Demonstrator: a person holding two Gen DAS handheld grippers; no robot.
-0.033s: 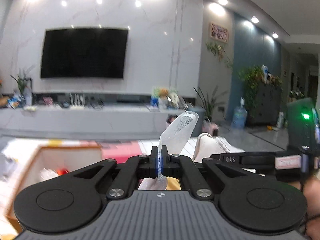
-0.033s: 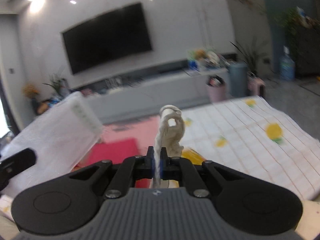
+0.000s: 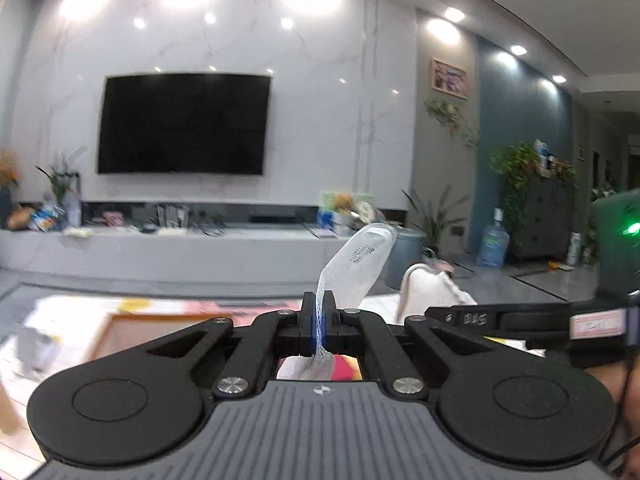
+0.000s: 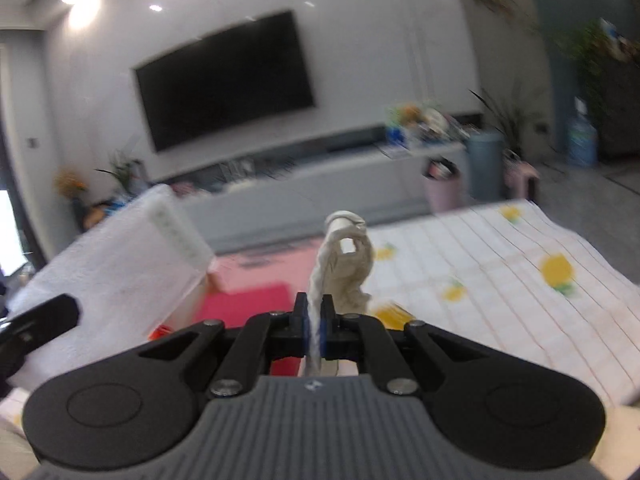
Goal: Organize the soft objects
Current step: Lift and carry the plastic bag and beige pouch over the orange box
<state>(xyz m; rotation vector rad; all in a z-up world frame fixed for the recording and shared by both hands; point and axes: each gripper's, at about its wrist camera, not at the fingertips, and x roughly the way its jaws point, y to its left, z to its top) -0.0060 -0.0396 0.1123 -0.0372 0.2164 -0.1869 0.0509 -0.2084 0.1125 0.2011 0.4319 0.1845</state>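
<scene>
- Left claw (image 3: 319,322): jaws closed on a thin strip of white mesh fabric (image 3: 356,268), which rises past the fingertips and curls over to the right; more of it hangs below the jaws.
- Right claw (image 4: 315,326): jaws closed on a twisted cream cloth (image 4: 346,264), whose bunched upper end stands above the fingertips.
- In the left wrist view the right claw's arm crosses the frame at the right, with the cream cloth just behind it; the two claws thus work close beside each other.
- In the right wrist view a broad white sheet, probably the same mesh fabric seen from its flat side, fills the left of the frame; blur prevents certainty.
- Both items are held in the air above the counter, which is covered by a white checked cloth with yellow fruit prints (image 4: 500,264) and a pink mat (image 4: 248,300).
- An open box (image 3: 160,330) with light inner walls lies below and to the left of the left claw.
- Step in hand, as judged: transport of two picked-up soft items toward a storage place, likely that box.
- Next move calls for lowering each claw over the chosen receptacle, releasing only once the cloth is inside, and keeping the two hanging fabrics from tangling.
</scene>
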